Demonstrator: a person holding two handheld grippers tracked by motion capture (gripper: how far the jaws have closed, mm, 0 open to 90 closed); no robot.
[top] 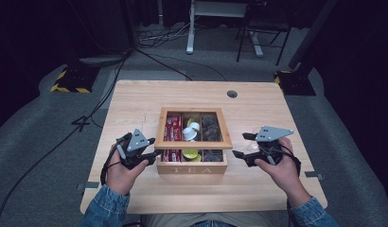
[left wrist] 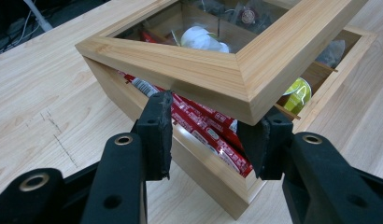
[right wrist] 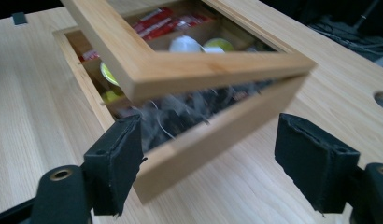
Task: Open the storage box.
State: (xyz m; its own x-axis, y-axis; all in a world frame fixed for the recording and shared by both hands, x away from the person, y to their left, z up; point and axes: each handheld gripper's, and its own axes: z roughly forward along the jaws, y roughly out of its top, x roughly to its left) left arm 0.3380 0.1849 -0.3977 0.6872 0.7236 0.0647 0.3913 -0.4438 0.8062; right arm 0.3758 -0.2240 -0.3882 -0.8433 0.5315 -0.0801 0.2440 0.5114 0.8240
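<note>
High view: the wooden box [top: 192, 169] sits in the middle of the table [top: 135, 99], a little toward the near edge, with its glass lid [top: 192, 144] lifted at the near side. The left tongs [top: 152, 153] are at the box's near left corner and the right tongs [top: 240, 145] hang just beside the near right corner. The step looks like opening the lid, so the left side should pin the box down while the right side does the lifting.

Left gripper view: the left tongs [left wrist: 213, 135] are narrowed about the near left corner of the box [left wrist: 199, 172], just under the lid's corner [left wrist: 180, 65], with red packets [left wrist: 199, 114] behind them. Keep this grip low on the box wall, so the lid can swing free.

Right gripper view: the right tongs [right wrist: 208, 140] stand wide and hold nothing. The box corner [right wrist: 213, 140] lies between the pads without touching either. What props the lid [right wrist: 199, 70] I cannot tell. Best to catch the lid's wooden frame, not the glass, and raise it slowly toward the far side.
</note>
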